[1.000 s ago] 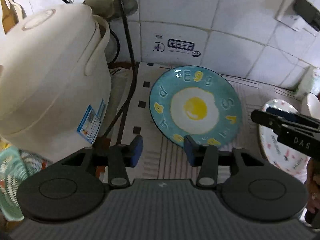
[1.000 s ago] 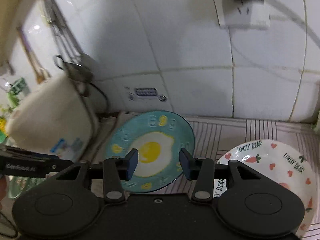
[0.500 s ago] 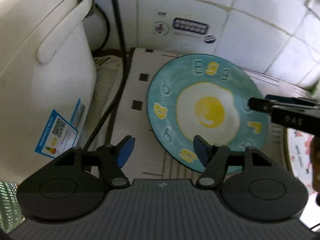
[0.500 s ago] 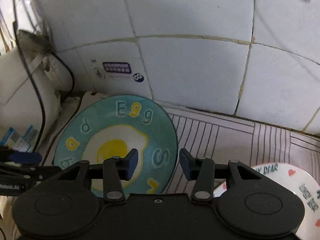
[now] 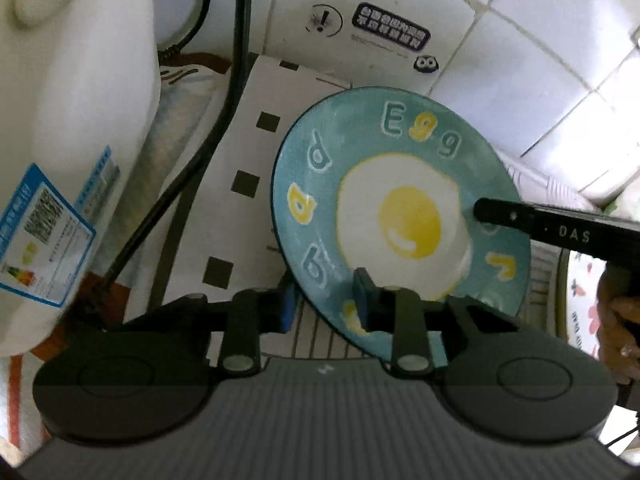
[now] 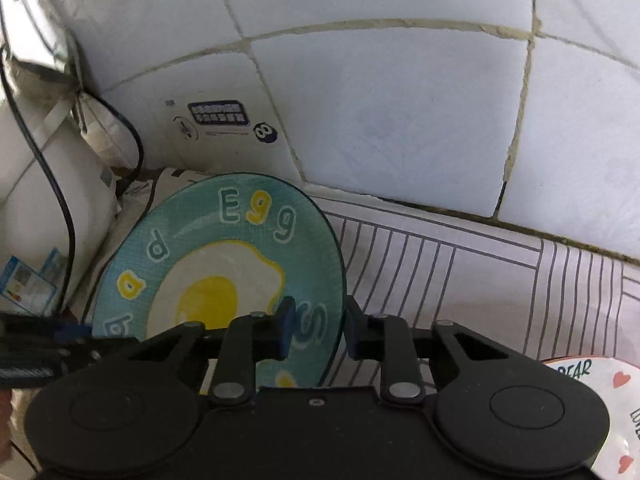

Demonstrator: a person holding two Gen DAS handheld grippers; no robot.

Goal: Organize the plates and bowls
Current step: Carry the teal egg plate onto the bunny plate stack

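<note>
Hand-held gripper on the left (image 5: 324, 300) straddles the near-left rim of the teal egg plate (image 5: 400, 216), 1 blue pad under the edge and 1 on the glazed face, its jaws closing with the rim between them. The right hand-held gripper (image 6: 318, 330) does the same on the plate's right edge, jaws closing across the rim beside the "S". Whether either pair of pads presses on the plate yet is hard to tell. The plate sits near the tiled wall on the striped cloth (image 6: 440, 280) that covers the worktop, just beside the white rice cooker (image 5: 72, 140), with a black cord (image 5: 236, 60) running down between them. So the step in hand looks like securing a 2-sided grasp; next would call for a firm, even pinch and a level lift, since glossy ceramic is slick and thin at the lip. The white heart-patterned plate (image 6: 600, 400) waits to the right, a likely place to stack.
</note>
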